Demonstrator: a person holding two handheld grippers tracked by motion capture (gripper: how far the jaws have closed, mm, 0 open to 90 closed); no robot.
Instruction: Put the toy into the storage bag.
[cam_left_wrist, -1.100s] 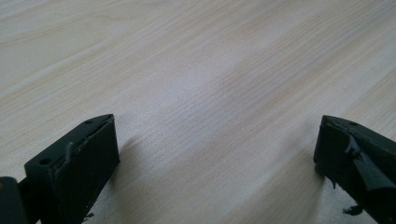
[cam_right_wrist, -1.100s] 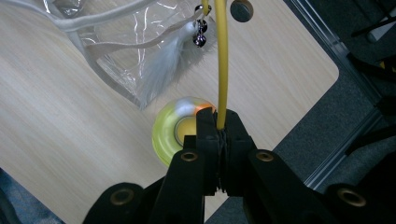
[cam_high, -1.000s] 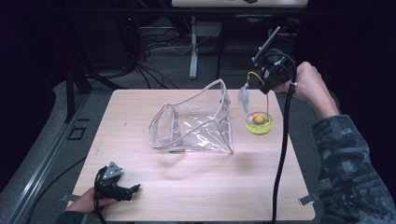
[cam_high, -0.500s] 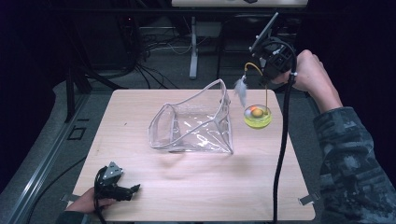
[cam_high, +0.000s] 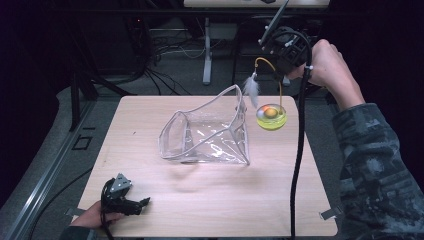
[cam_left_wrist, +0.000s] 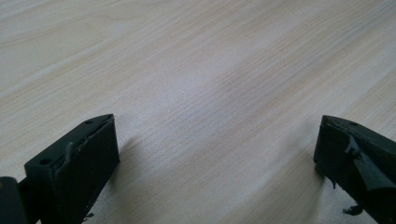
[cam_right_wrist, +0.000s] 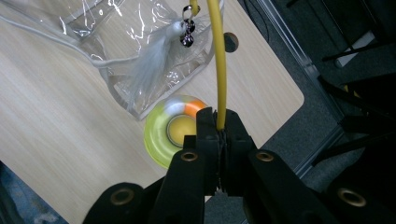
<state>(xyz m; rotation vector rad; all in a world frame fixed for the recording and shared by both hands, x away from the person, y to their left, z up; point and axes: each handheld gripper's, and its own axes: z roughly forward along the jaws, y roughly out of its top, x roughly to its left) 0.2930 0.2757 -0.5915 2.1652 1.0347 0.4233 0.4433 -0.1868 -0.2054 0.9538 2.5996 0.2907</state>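
Left hand-held gripper (cam_high: 131, 202): lower left of the high view, low over the counter (cam_high: 210, 200), jaws spread wide with nothing between them. In the left gripper view the two black jaws sit at the bottom corners with bare pale wood across the middle.

Clear plastic bag (cam_high: 210, 132): centre of the high view, lying on the counter, its mouth open toward the left of the frame, its tall edge standing at the right. In the right gripper view it fills the upper left.

White feather (cam_high: 252, 90): just right of the bag's tall edge in the high view, hanging from the curled end of a yellow wand (cam_high: 280, 92). A small dark bell (cam_right_wrist: 187, 39) shows at the feather's top in the right gripper view.

Yellow-green disc (cam_high: 271, 116): right of centre, at the wand's lower end, with an orange ball in its middle. Whether it touches the counter I cannot tell.

Right hand-held gripper (cam_right_wrist: 219, 126): upper right of the high view, raised above the counter's far edge, jaws pressed together, pinching the yellow wand.
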